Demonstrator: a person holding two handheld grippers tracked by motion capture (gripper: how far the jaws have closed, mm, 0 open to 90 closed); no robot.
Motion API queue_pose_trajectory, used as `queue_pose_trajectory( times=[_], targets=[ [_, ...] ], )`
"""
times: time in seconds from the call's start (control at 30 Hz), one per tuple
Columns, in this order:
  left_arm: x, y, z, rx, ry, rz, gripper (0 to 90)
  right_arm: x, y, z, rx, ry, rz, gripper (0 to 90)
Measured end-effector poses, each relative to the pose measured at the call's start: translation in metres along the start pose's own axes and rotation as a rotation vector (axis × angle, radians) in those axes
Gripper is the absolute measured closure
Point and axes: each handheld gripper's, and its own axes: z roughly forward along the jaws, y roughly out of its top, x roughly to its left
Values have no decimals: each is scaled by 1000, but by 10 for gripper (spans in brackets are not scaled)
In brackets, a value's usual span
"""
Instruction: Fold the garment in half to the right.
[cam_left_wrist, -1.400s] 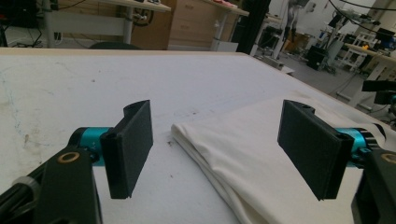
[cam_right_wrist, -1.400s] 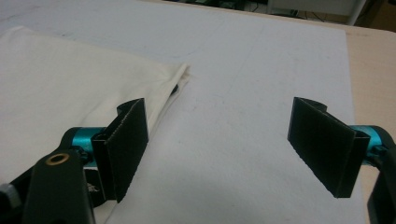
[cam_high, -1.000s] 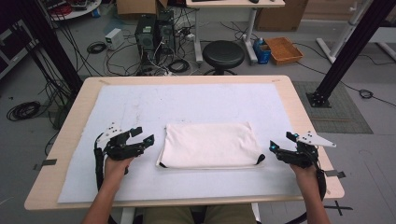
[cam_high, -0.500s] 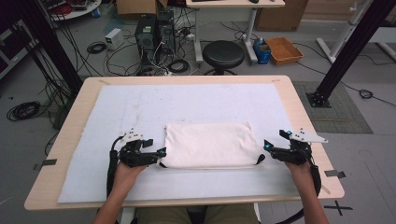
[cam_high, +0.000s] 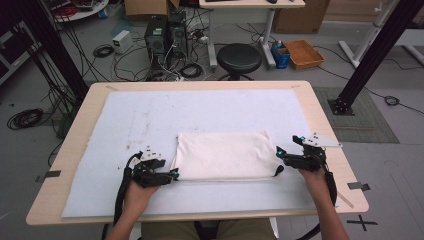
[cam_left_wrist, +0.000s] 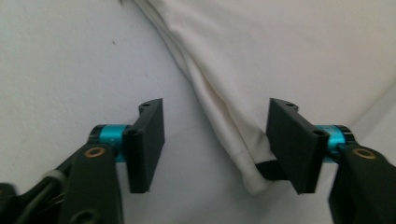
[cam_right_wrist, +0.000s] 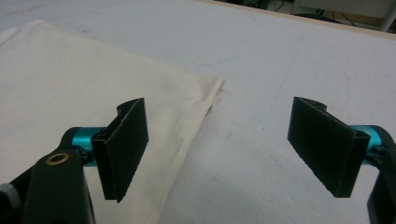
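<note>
My left gripper (cam_left_wrist: 210, 144) has just been closing around the near-left corner of the folded cream cloth (cam_high: 222, 156), which lies mid-table on the white mat (cam_high: 100, 150), pads not yet pressing. It may pinch only the top layer, I think. My right gripper (cam_right_wrist: 229, 144) gapes at the cloth's right edge and could miss it.

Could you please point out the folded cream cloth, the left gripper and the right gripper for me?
folded cream cloth (cam_high: 222, 156), high view, middle of its top layer.
left gripper (cam_high: 173, 173), high view, between its fingertips at the cloth's corner.
right gripper (cam_high: 278, 151), high view, between its fingertips.
</note>
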Motion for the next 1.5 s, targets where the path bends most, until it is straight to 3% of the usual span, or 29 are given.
queue_pose_trajectory(
  times=[0.1, 0.23, 0.47, 0.57, 0.7, 0.83, 0.9, 1.03, 1.13, 1.3, 1.43, 1.5],
  targets=[
    [-3, 0, -1, 10, 25, 26, 455, 3, 2, 4, 12, 4, 0, 201],
    [-4, 2, -1, 22, 36, 26, 495, 6, 3, 6, 19, 9, -22, 201],
    [-7, 7, -1, 66, -44, 45, 816, 17, 10, 8, 21, 38, -37, 200],
    [-3, 7, -1, 72, -80, 15, 832, 31, 20, 12, 13, 87, -45, 200],
    [1, 6, -1, 72, -123, -18, 836, 58, 40, 26, 23, 182, -92, 193],
    [2, 4, -3, 74, -162, -31, 836, 85, 58, 51, 55, 262, -148, 193],
    [3, 3, -3, 67, -175, -41, 835, 94, 65, 65, 71, 291, -148, 193],
    [4, 1, -4, 62, -183, -50, 834, 118, 84, 100, 147, 363, -171, 193],
    [6, 1, -5, 63, -191, -47, 830, 140, 97, 127, 200, 392, -221, 193],
    [8, -2, -4, 47, -212, -43, 810, 175, 110, 170, 273, 402, -290, 195],
    [9, -2, -4, 41, -217, -38, 809, 196, 113, 197, 320, 365, -319, 196],
    [10, -3, -4, 42, -221, -39, 809, 205, 114, 208, 324, 342, -325, 254]
  ],
)
